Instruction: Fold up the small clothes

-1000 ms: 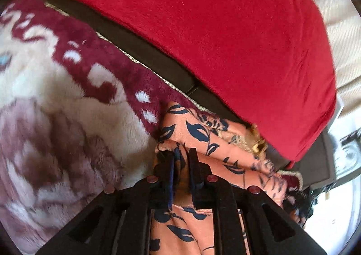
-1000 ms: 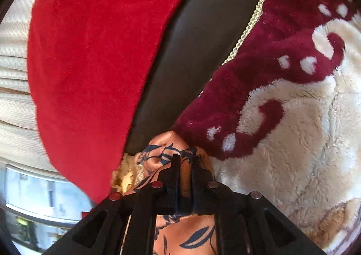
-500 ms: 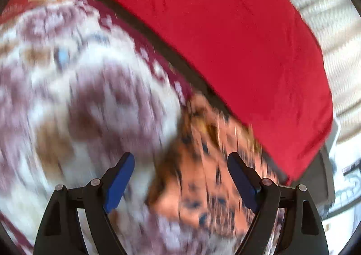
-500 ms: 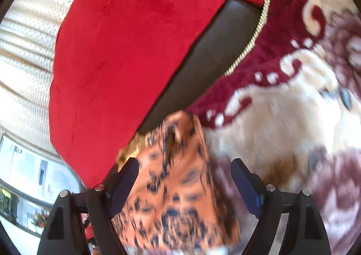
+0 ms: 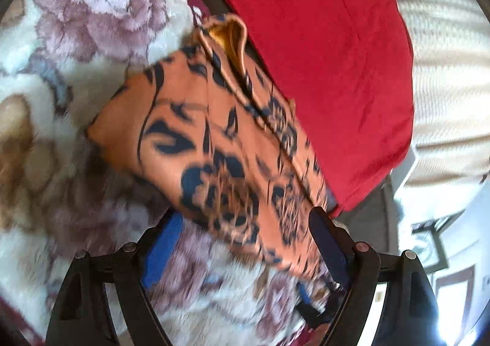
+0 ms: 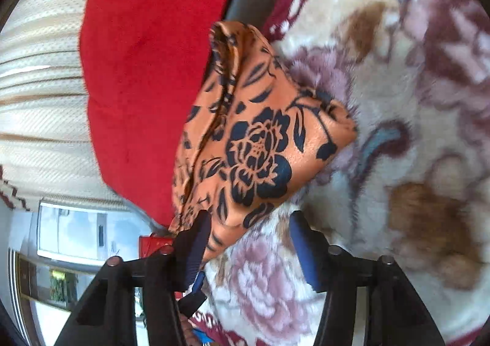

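The folded orange cloth [image 5: 214,144] with its dark blue flower print lies on the plush flowered blanket [image 5: 76,39], its far edge up against the red cushion [image 5: 321,55]. My left gripper [image 5: 248,242] stands wide with nothing pressed between its blue pads [image 5: 160,251]; the near end of the cloth sits in the gap between them, though this view is blurred and I cannot say whether it brushes the right-hand finger. My right gripper [image 6: 249,242] is drawing its jaws together, and they are not clamped on anything; the cloth's [image 6: 260,144] near corner lies just beside its left-hand finger [image 6: 196,245], with blanket [image 6: 413,131] showing in the gap. The cushion [image 6: 144,70] borders the cloth's other long side.
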